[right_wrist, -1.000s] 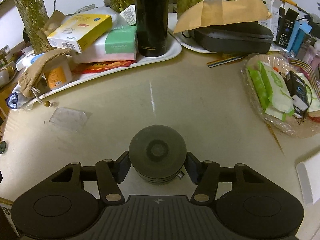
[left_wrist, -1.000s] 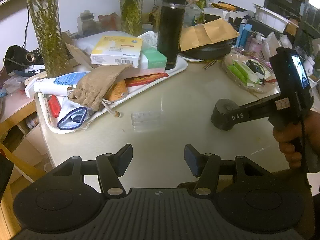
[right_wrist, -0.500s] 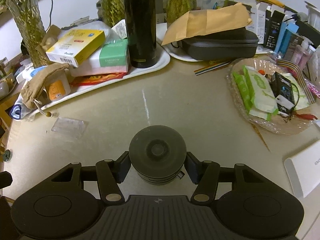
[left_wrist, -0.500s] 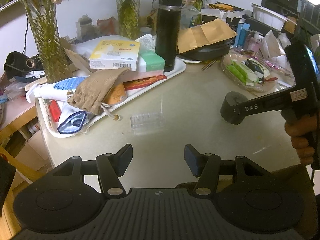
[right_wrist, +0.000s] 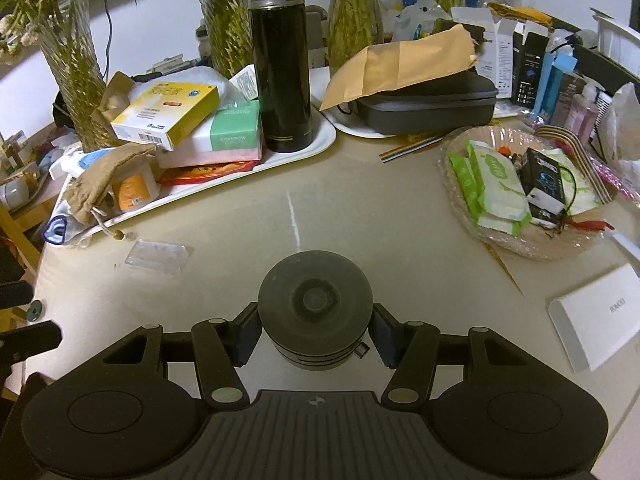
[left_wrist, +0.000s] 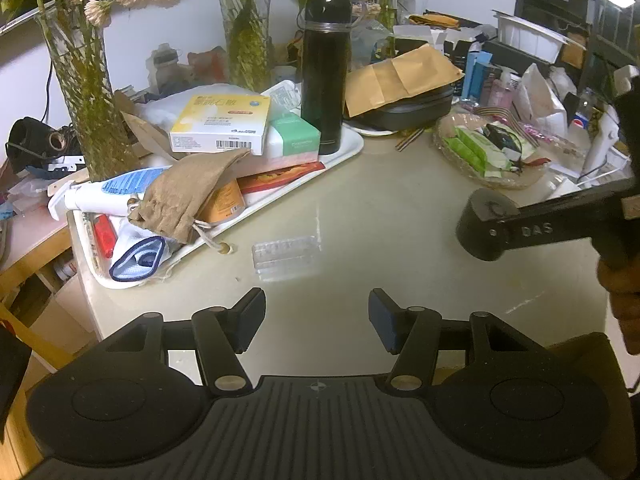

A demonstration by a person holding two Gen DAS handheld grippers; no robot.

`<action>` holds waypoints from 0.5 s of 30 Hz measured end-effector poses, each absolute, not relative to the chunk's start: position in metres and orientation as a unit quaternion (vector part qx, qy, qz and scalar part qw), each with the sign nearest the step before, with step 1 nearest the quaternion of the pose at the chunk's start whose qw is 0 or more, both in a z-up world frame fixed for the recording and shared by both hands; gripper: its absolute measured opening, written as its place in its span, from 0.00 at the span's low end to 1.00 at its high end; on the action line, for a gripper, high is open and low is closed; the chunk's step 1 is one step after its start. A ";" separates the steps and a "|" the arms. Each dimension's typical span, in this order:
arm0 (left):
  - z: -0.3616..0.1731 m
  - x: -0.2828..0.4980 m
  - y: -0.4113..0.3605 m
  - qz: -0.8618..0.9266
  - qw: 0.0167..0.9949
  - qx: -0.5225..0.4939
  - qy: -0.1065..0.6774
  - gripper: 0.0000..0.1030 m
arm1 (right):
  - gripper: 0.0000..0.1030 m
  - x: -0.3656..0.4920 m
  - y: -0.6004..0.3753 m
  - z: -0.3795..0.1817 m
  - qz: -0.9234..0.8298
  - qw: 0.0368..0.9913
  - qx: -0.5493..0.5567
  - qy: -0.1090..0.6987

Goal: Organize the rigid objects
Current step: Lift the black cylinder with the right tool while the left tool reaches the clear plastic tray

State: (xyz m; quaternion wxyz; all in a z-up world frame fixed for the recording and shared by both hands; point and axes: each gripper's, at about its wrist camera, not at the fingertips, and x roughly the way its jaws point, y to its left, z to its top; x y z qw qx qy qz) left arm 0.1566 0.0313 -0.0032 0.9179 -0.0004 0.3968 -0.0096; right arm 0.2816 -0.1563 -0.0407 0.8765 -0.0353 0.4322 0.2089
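Note:
My right gripper point(right_wrist: 316, 334) is shut on a dark round cylinder point(right_wrist: 314, 300), one pad against each side, and holds it above the beige table point(right_wrist: 360, 208). The left wrist view shows that cylinder point(left_wrist: 486, 226) at the right, lifted off the tabletop, with a hand behind the tool. My left gripper point(left_wrist: 316, 320) stands open over the table's near part with nothing between its fingers. A small clear plastic case point(left_wrist: 286, 254) lies flat on the table just beyond it.
A white tray point(left_wrist: 352, 150) at the left carries a black flask point(left_wrist: 324, 76), boxes, a cloth pouch and tubes. Behind it stand glass vases. A wicker basket point(right_wrist: 516, 248) of packets sits right, a white box point(right_wrist: 596, 320) near the right edge, a black case at the back.
The right gripper has risen and drawn back toward the right with the cylinder still in it. The left gripper has stayed where it was, still open.

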 end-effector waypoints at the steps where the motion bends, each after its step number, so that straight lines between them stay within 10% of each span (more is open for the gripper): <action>1: -0.003 0.157 0.031 -0.009 0.918 0.000 0.396 0.55 | 0.59 0.279 -0.158 -0.039 0.208 0.878 -0.035 0.431; 15: -0.002 0.157 0.020 -0.007 0.921 0.022 0.389 0.55 | 0.59 0.227 -0.180 -0.018 0.218 0.888 -0.014 0.405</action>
